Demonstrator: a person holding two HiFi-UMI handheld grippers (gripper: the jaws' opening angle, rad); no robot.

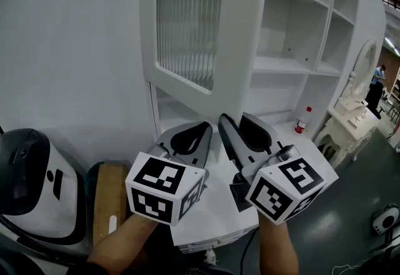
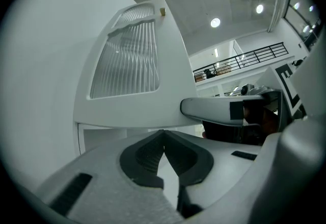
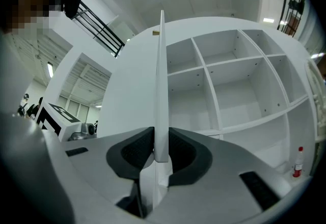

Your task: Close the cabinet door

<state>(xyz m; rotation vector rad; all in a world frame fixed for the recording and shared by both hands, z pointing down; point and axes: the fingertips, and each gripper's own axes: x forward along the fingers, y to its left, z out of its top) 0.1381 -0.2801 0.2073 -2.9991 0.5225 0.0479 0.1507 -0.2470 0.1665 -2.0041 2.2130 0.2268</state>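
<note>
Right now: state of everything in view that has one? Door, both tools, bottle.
cabinet door: open, swung well out.
right tool: shut on the cabinet door's free edge.
left tool: shut, nothing between its jaws.
bottle: upright, red cap on.

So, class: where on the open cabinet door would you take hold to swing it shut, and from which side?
Take the cabinet door at the bottom of its free edge, coming in edge-on: the panel is thin and flat, so jaws fit over both faces. The right gripper is clamped there; the left gripper is shut, empty.
</note>
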